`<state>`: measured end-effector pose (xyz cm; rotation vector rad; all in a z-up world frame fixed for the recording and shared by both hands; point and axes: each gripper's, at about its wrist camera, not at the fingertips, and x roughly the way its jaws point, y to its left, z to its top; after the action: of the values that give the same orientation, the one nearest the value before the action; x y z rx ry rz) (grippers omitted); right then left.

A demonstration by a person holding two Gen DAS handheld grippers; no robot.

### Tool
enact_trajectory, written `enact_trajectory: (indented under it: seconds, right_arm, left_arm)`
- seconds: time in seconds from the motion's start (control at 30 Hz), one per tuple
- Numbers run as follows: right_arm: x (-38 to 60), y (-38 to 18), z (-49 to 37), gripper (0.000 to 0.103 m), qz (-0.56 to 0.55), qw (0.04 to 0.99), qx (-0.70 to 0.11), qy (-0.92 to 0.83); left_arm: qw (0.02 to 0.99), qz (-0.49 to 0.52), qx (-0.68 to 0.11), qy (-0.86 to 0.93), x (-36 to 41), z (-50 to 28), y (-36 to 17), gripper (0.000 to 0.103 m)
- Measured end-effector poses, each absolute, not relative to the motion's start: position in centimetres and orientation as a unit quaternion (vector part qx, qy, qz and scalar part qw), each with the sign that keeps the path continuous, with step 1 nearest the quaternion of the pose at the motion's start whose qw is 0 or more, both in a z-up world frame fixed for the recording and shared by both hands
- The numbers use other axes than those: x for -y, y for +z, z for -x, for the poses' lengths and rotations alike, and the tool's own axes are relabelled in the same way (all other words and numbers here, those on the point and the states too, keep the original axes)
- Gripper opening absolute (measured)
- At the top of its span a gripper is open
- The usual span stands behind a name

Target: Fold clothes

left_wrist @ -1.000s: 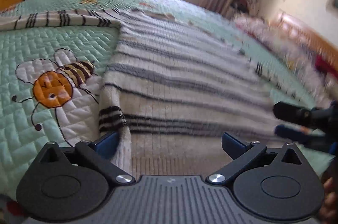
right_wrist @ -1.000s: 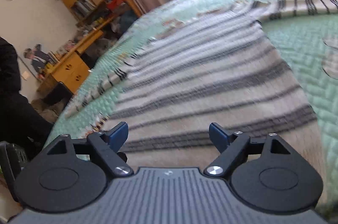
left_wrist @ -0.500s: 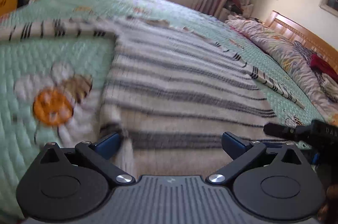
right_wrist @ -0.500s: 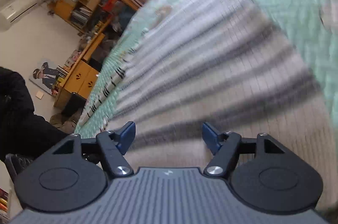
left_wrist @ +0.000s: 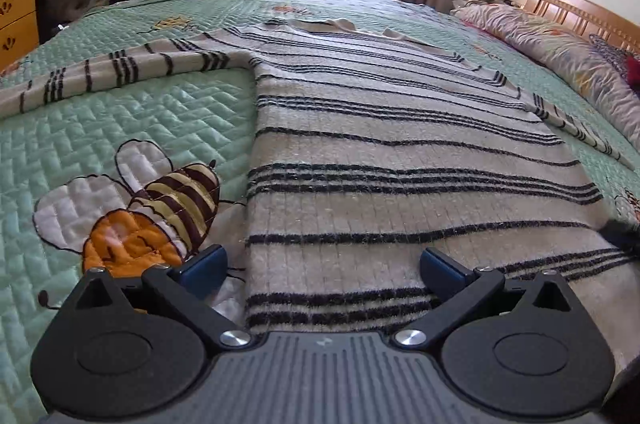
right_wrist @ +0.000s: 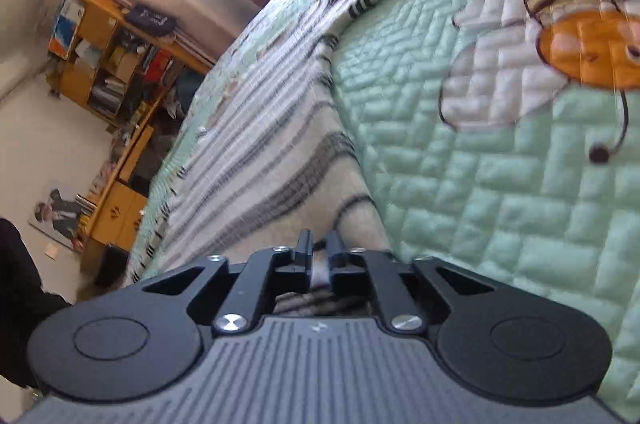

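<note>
A cream sweater with dark stripes [left_wrist: 400, 160] lies flat on the green quilted bedspread [left_wrist: 132, 120], its sleeves spread to both sides. My left gripper [left_wrist: 324, 264] is open, low over the hem near the sweater's left bottom corner; its left blue pad [left_wrist: 204, 264] is over the quilt, the right pad [left_wrist: 440, 270] over the knit. In the right wrist view the sweater [right_wrist: 260, 152] runs away to the left, and my right gripper [right_wrist: 318, 258] is shut on a pinch of its hem fabric at a bottom corner.
A bee motif [left_wrist: 132, 212] is stitched on the quilt beside the sweater. Pillows [left_wrist: 560, 44] and a wooden headboard [left_wrist: 580, 12] lie at the far right. A wooden desk and shelves [right_wrist: 108, 64] stand beyond the bed. A person's dark clothing [right_wrist: 20, 288] shows at the left edge.
My right gripper, open before, has swung toward the sweater's corner and shut on the hem. My left gripper stayed open, shifting slightly at the left corner.
</note>
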<state>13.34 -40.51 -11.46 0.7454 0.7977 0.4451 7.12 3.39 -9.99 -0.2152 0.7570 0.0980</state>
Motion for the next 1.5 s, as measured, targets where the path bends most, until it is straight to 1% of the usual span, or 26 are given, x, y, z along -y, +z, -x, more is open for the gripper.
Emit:
enact_trajectory:
  seconds: [0.03,0.07,0.1,0.23,0.3,0.37,0.4,0.43,0.53,0.57,0.63,0.67,0.7,0.77,0.83,0.87,0.9,0.93,1.03,1.07,1.1,1.17,1.27,1.3,1.37,1.5]
  right_arm:
    - [40.3,-10.7,-13.7,0.025,-0.349,0.834,-0.368,0.215]
    - [39.8,-10.1,-14.4,0.036,-0.354,0.833,-0.358,0.228]
    - [39.3,-9.6,-15.1,0.040,-0.360,0.832,-0.347,0.241]
    - [37.3,-8.8,-18.1,0.042,-0.379,0.822,-0.316,0.283]
    - [36.9,-9.9,-18.6,0.048,-0.381,0.825,-0.318,0.270]
    - [37.5,-11.7,-18.5,0.048,-0.379,0.827,-0.338,0.240]
    - [38.0,-12.7,-18.3,0.034,-0.374,0.829,-0.351,0.222]
    - [38.8,-13.1,-17.9,0.031,-0.381,0.827,-0.349,0.224]
    - [40.4,-13.0,-17.2,0.031,-0.384,0.827,-0.346,0.220]
    - [40.8,-12.7,-17.0,0.033,-0.382,0.829,-0.346,0.216]
    - [40.6,-11.9,-16.7,0.048,-0.379,0.833,-0.335,0.226]
    - [40.4,-11.6,-16.5,0.057,-0.378,0.833,-0.328,0.235]
    - [39.9,-11.4,-16.3,0.060,-0.373,0.833,-0.324,0.250]
    - [38.8,-11.3,-16.3,0.060,-0.359,0.831,-0.322,0.279]
    - [37.8,-12.0,-17.0,0.061,-0.342,0.826,-0.342,0.289]
    - [38.0,-12.6,-17.3,0.058,-0.347,0.823,-0.346,0.286]
    - [38.2,-13.2,-17.5,0.052,-0.353,0.821,-0.350,0.282]
    - [38.7,-13.3,-17.5,0.052,-0.363,0.817,-0.350,0.280]
    - [40.7,-12.3,-17.1,0.055,-0.368,0.830,-0.332,0.255]
    - [41.5,-12.0,-16.9,0.057,-0.371,0.835,-0.320,0.248]
    - [42.2,-11.8,-16.7,0.063,-0.380,0.837,-0.309,0.242]
    - [43.4,-11.8,-16.8,0.067,-0.400,0.839,-0.293,0.223]
    - [44.1,-12.6,-16.9,0.067,-0.427,0.834,-0.277,0.213]
    - [44.0,-12.8,-17.0,0.067,-0.433,0.832,-0.273,0.214]
    - [43.1,-13.3,-17.5,0.067,-0.430,0.830,-0.274,0.226]
    - [42.0,-14.2,-17.9,0.067,-0.412,0.835,-0.279,0.237]
  left_arm:
    - [0.921,0.106,-0.372,0.053,-3.3,-7.1,-9.7,0.102]
    - [0.922,0.108,-0.369,0.052,-3.0,-7.3,-9.3,0.102]
    - [0.923,0.110,-0.365,0.048,-2.6,-7.5,-8.8,0.102]
    - [0.930,0.117,-0.348,0.033,-1.0,-8.3,-6.9,0.102]
    - [0.926,0.108,-0.361,0.028,-0.2,-9.2,-7.6,0.102]
    - [0.914,0.102,-0.390,0.040,-0.2,-10.1,-9.5,0.102]
    - [0.916,0.094,-0.387,0.046,-0.2,-10.0,-10.0,0.102]
    - [0.919,0.092,-0.380,0.044,-0.3,-9.7,-10.0,0.102]
    - [0.917,0.098,-0.382,0.055,-0.6,-9.6,-9.5,0.102]
    - [0.915,0.099,-0.384,0.068,-0.6,-9.7,-9.2,0.102]
    - [0.915,0.099,-0.381,0.086,-0.4,-9.7,-8.2,0.102]
    - [0.919,0.099,-0.372,0.085,-0.1,-9.6,-7.6,0.102]
    - [0.924,0.093,-0.362,0.081,0.4,-9.5,-7.0,0.102]
    - [0.931,0.074,-0.351,0.064,1.7,-9.5,-6.5,0.102]
    - [0.932,0.053,-0.356,0.035,3.2,-10.0,-6.6,0.102]
    - [0.925,0.055,-0.375,0.017,3.8,-10.5,-7.2,0.102]
    - [0.909,0.068,-0.412,-0.001,4.2,-11.4,-8.3,0.102]
    - [0.898,0.071,-0.435,0.001,4.5,-12.0,-9.4,0.102]
    - [0.908,0.064,-0.414,0.002,5.2,-11.6,-8.6,0.103]
    - [0.912,0.061,-0.405,0.002,5.4,-11.5,-8.2,0.102]
    - [0.916,0.058,-0.396,0.001,5.7,-11.3,-7.9,0.102]
    - [0.925,0.052,-0.377,0.001,6.1,-11.0,-7.1,0.102]
    - [0.935,0.039,-0.353,-0.006,6.7,-11.2,-6.4,0.102]
    - [0.932,0.036,-0.361,-0.009,7.0,-11.8,-6.7,0.102]
    - [0.911,0.046,-0.410,-0.001,6.6,-13.3,-8.9,0.102]
    - [0.924,0.028,-0.381,0.010,7.2,-12.8,-10.6,0.103]
